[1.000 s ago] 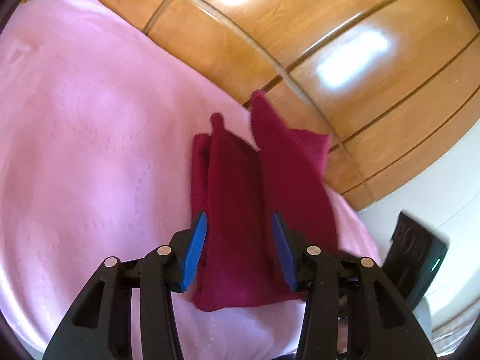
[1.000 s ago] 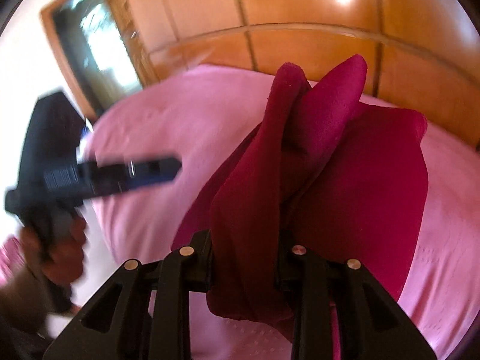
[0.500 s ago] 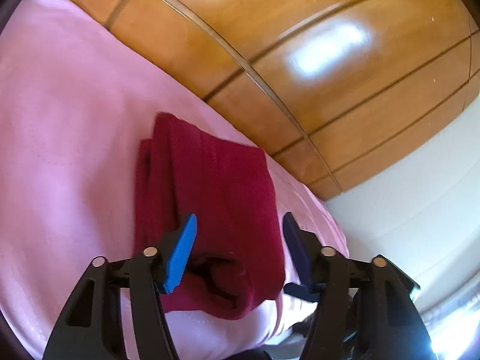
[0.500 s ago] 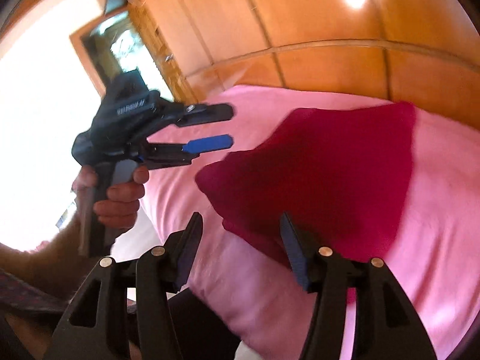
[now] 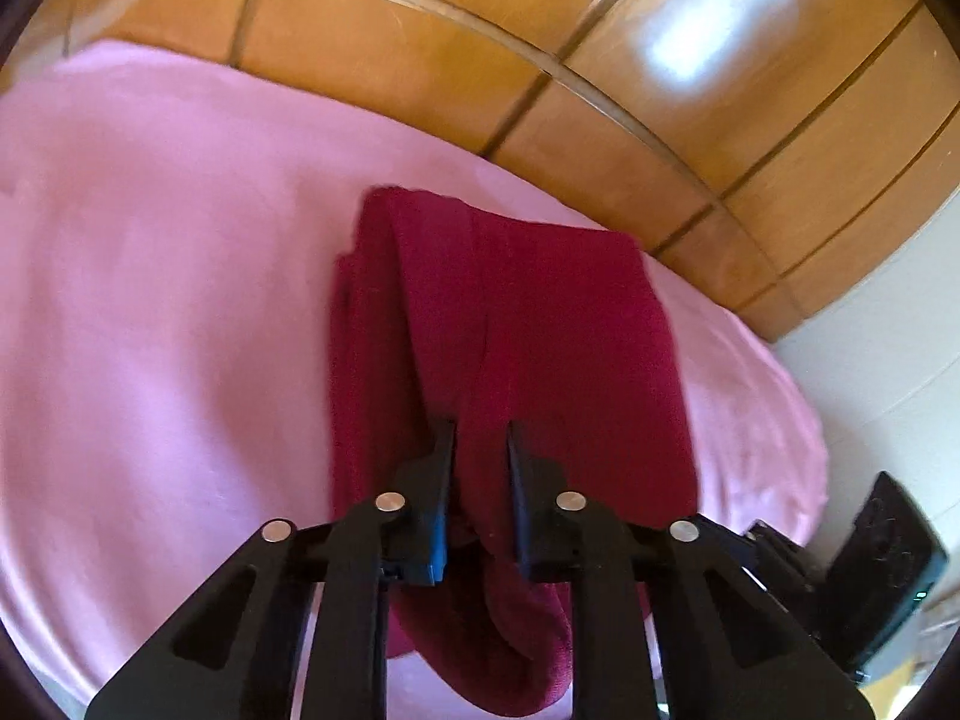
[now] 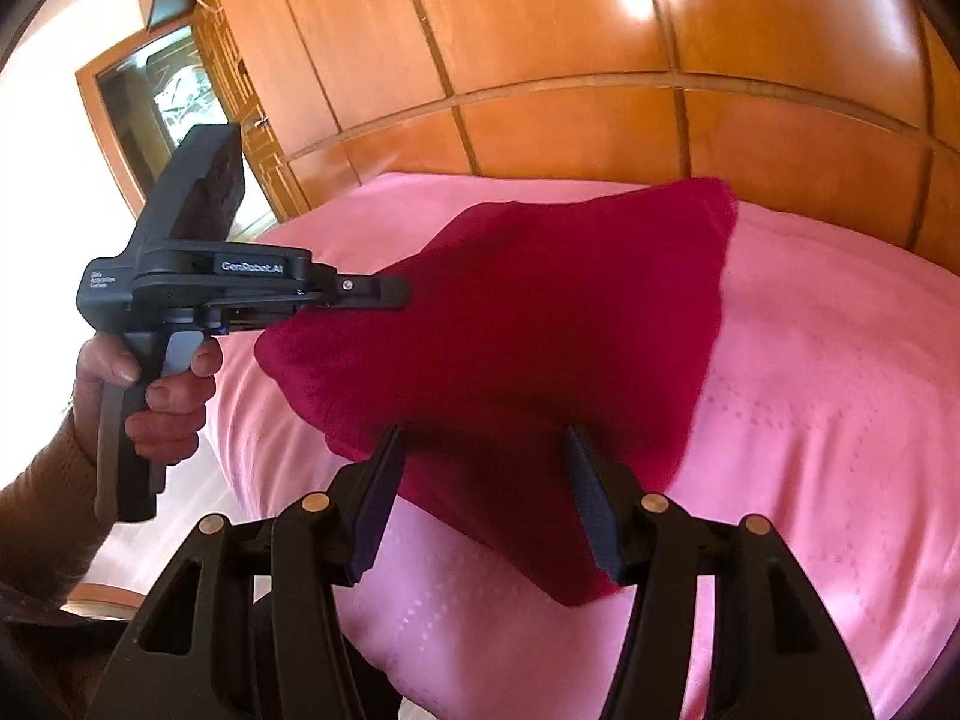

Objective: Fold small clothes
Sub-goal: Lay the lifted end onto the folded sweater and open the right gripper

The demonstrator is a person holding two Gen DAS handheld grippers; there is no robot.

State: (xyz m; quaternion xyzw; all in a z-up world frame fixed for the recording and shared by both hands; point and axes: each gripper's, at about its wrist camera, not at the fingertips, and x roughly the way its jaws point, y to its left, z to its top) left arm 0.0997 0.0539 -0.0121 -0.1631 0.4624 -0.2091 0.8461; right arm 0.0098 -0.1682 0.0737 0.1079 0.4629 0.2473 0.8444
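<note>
Cloth [image 5: 516, 324], dark red and folded into a thick pad, lies on the pink bedspread [image 5: 168, 312] near its edge, with the wooden panelled wall [image 5: 420, 54] right behind. My left gripper [image 5: 480, 438] has its fingers pinched on a raised ridge of the near fold, with the fabric bunched between them and hanging below the tips. From the right wrist camera I see that same left gripper [image 6: 384, 294] side-on, its tip at the left edge of the cloth [image 6: 540, 330] and a bare hand [image 6: 156, 396] wrapped round the handle. My right gripper [image 6: 480, 444] hovers at the near edge of the cloth with its fingers spread wide and holding nothing; whether the tips touch the fabric I cannot tell.
</note>
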